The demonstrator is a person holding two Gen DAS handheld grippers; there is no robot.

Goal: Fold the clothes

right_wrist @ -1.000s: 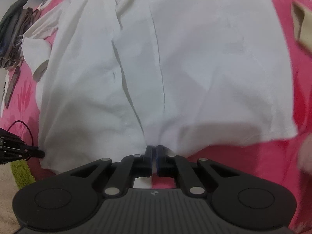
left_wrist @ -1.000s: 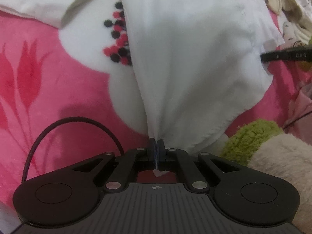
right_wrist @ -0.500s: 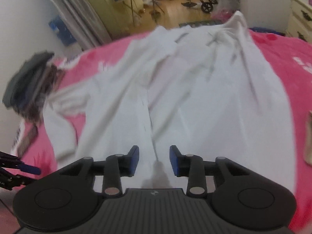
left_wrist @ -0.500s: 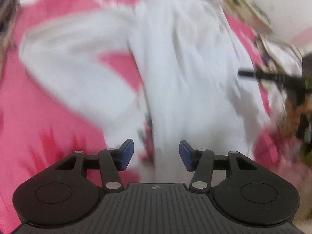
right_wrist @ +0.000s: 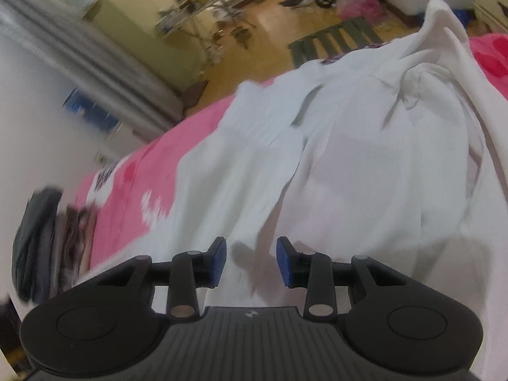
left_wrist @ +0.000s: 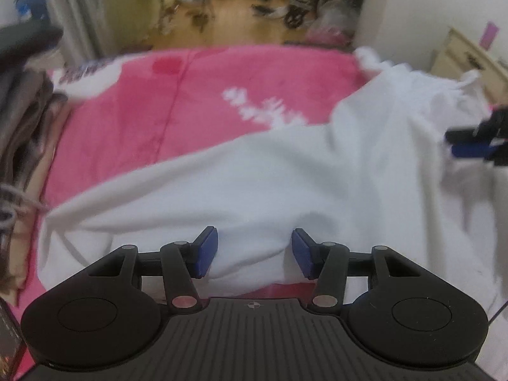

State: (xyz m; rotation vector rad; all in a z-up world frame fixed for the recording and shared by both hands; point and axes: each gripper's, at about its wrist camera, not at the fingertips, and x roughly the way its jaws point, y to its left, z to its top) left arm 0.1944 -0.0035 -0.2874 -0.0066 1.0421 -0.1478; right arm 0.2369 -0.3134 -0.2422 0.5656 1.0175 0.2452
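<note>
A white shirt [left_wrist: 285,177] lies spread and rumpled on a pink bedspread [left_wrist: 143,101]. My left gripper [left_wrist: 252,252] is open just above the shirt's near edge, with nothing between its blue pads. In the right wrist view the same shirt [right_wrist: 365,158] fills the right half, its collar end bunched up at the far side. Over this cloth my right gripper [right_wrist: 250,262] also stands open and holds nothing. The right gripper's fingertips [left_wrist: 470,146] show at the right edge of the left wrist view.
Dark folded clothes [left_wrist: 19,95] are stacked at the bed's left side, also seen as a dark pile [right_wrist: 38,241] in the right wrist view. Beyond the bed is a wooden floor [left_wrist: 235,22] with cluttered items and a cream drawer unit [left_wrist: 466,54] at right.
Both grippers were shut on the shirt's hem a second ago. They have let go, opened, and swung up and forward so the room beyond the bed shows.
</note>
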